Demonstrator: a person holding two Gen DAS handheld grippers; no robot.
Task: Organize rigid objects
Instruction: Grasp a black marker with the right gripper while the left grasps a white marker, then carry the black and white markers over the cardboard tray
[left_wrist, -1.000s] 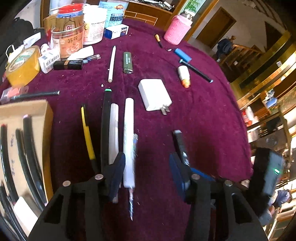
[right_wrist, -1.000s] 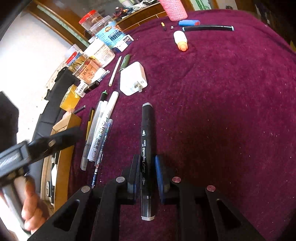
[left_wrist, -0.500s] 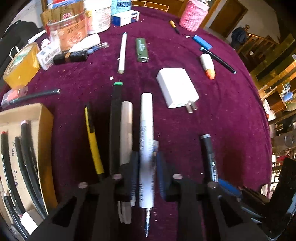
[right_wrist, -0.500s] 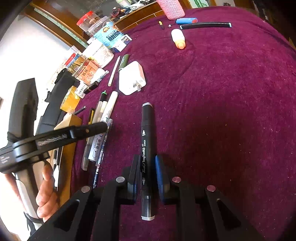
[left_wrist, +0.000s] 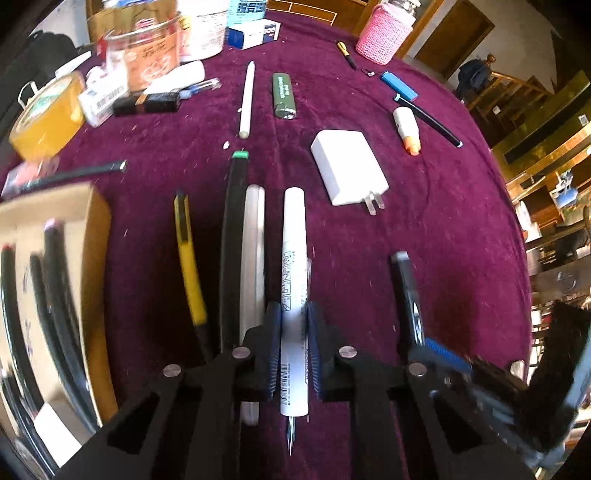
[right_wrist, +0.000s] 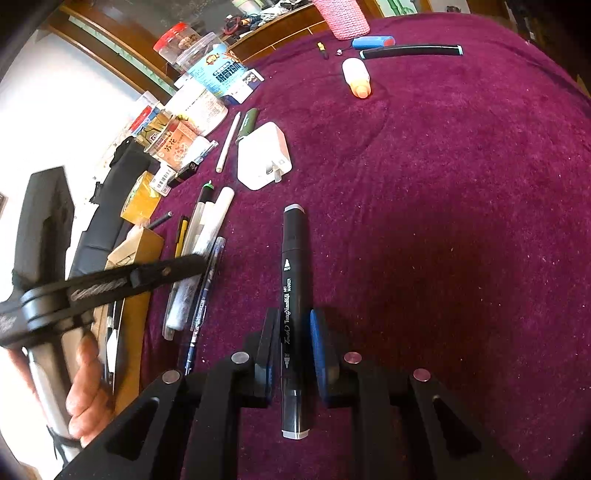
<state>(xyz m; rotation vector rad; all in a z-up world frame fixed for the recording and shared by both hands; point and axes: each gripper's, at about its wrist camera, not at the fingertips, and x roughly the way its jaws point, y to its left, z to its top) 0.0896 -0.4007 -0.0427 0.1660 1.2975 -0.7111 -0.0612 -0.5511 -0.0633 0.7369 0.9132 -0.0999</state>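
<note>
Two pairs of jaws are clenching pens: the left gripper (left_wrist: 294, 334) on a white paint marker (left_wrist: 294, 295), the right gripper (right_wrist: 293, 347) on a black art marker (right_wrist: 294, 295). The ballpoint (left_wrist: 291, 439) lying under the left jaws is risking being dragged along when lifted.

Bare cloth (right_wrist: 461, 221) right, pens row (left_wrist: 236, 258) and cardboard box (left_wrist: 92, 258) crowding left

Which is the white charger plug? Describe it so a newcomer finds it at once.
Start from the purple tablecloth and find the row of pens lying side by side near the cardboard box. Just beyond that row's far end, towards the right in the left wrist view, lies the white charger plug. It is the only flat white block, with two metal prongs sticking out of one end.
</note>
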